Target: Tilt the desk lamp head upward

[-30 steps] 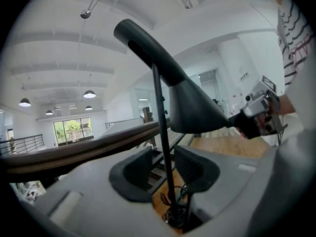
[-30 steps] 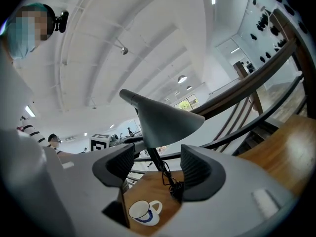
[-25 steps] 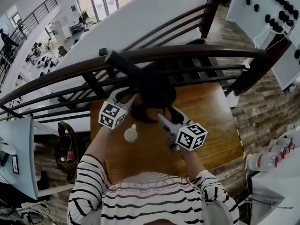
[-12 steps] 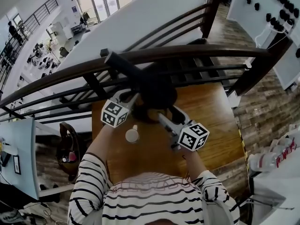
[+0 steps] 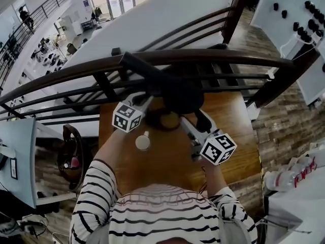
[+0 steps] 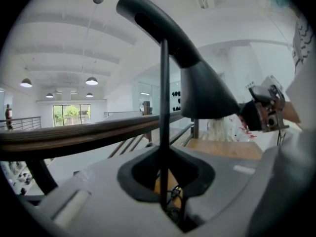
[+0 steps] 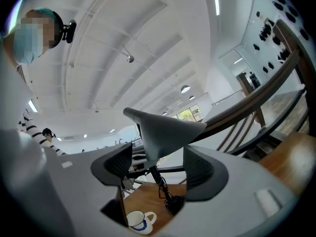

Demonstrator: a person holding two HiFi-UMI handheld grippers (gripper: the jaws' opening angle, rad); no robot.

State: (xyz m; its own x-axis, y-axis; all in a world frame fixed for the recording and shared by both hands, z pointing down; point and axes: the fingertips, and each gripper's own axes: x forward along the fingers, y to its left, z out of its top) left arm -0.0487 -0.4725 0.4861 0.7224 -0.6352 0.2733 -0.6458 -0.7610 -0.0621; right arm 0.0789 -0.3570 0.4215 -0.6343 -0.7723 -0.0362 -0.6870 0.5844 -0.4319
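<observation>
The desk lamp stands at the far edge of the wooden worktop (image 5: 231, 136), close against the dark railing (image 5: 66, 72). Its black lamp head (image 5: 180, 93) is cone-shaped and hangs over the worktop, with a long dark tube running from it up and to the left.

My left gripper (image 5: 147, 103) is clenched on the thin lamp stem (image 6: 164, 132). In the left gripper view the stem rises straight up out of the narrow gap between the jaws, and the lamp head (image 6: 197, 88) spreads above them to the right.

My right gripper (image 5: 198, 121) is released. In the right gripper view the jaws stand apart with the lower part of the lamp head (image 7: 165, 132) between them. A little gap shows at the left pad, and I cannot tell if the other pad touches the lamp head.

A white cup (image 5: 142, 142) with a blue ring stands on the worktop, between my two arms and nearer to the left one. It also shows low in the right gripper view, under the jaws.
</observation>
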